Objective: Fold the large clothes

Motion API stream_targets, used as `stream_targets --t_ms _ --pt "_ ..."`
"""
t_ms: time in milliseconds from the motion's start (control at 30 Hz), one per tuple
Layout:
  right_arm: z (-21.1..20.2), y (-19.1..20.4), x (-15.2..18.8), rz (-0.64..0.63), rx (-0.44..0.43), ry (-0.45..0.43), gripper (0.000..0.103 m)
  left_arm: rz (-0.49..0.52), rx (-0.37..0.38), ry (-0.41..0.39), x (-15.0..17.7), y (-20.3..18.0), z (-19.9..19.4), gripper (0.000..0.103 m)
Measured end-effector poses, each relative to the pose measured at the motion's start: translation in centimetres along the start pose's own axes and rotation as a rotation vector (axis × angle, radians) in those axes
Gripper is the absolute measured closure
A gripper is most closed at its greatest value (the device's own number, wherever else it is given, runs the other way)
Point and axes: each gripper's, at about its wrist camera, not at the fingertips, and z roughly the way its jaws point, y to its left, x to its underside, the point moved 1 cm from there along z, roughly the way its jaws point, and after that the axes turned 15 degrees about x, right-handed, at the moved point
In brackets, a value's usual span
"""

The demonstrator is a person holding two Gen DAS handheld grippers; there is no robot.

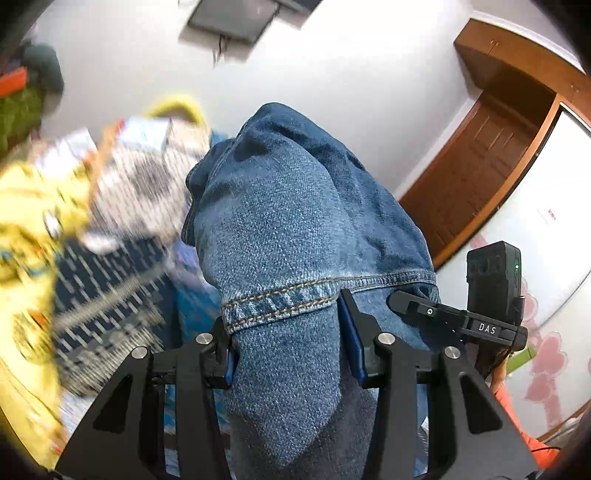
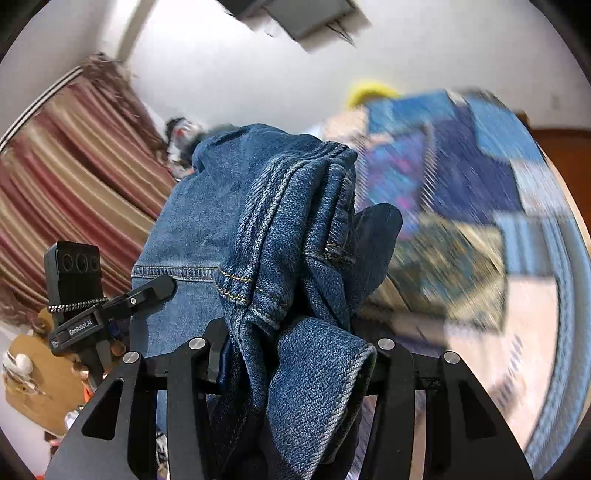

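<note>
A pair of blue denim jeans (image 1: 280,221) hangs lifted in the air between both grippers. My left gripper (image 1: 288,332) is shut on a stitched hem of the jeans, and denim drapes over and below its fingers. My right gripper (image 2: 295,350) is shut on a bunched, folded part of the same jeans (image 2: 266,221), whose cloth hides the fingertips. The right gripper (image 1: 461,317) shows at the right of the left wrist view, and the left gripper (image 2: 110,310) at the left of the right wrist view. Both cameras tilt upward toward the wall.
A patchwork bedspread (image 2: 461,192) lies blurred below at right, with yellow cloth (image 1: 26,229) and a checkered piece (image 1: 140,184) on it. A brown wooden door (image 1: 491,158), a striped curtain (image 2: 74,166) and a white wall with a dark screen (image 1: 232,14) surround.
</note>
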Motion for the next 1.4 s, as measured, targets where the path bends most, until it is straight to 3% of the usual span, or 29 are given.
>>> stream_targets --t_ms 133,300,500,700,767,867,1067,1267,1400 --pt "2.0 4.2 -1.9 -0.027 -0.023 -0.056 0.059 0.023 -0.039 -0.040 -2.8 3.2 -2.9 0.058" --pt "8.2 7.2 -1.9 -0.027 -0.040 -0.023 0.059 -0.005 -0.104 -0.010 -3.1 9.4 -4.3 0.058" --pt "17.1 7.1 0.7 0.022 -0.048 0.095 0.059 -0.157 -0.177 0.074 -0.3 19.8 -2.2 0.058" --pt "24.6 5.4 3.7 0.002 0.054 0.252 0.059 -0.279 -0.226 0.174 4.6 26.7 1.7 0.053" --pt "25.0 4.6 4.2 -0.037 0.060 0.253 0.058 -0.243 -0.240 0.157 5.6 26.9 1.8 0.034" --pt "23.8 4.4 4.0 -0.055 0.071 0.253 0.050 -0.207 -0.325 0.154 6.2 26.3 1.3 0.020" --pt "20.6 5.4 5.0 -0.154 0.164 0.230 0.045 -0.237 -0.395 0.137 7.3 24.1 -0.5 0.021" --pt "16.2 5.9 5.7 -0.210 0.222 0.170 0.045 -0.118 -0.524 0.167 7.8 17.8 -3.2 0.021" --pt "11.9 6.5 4.8 -0.180 0.199 0.091 0.045 -0.040 -0.533 0.109 7.7 12.5 -5.9 0.021"
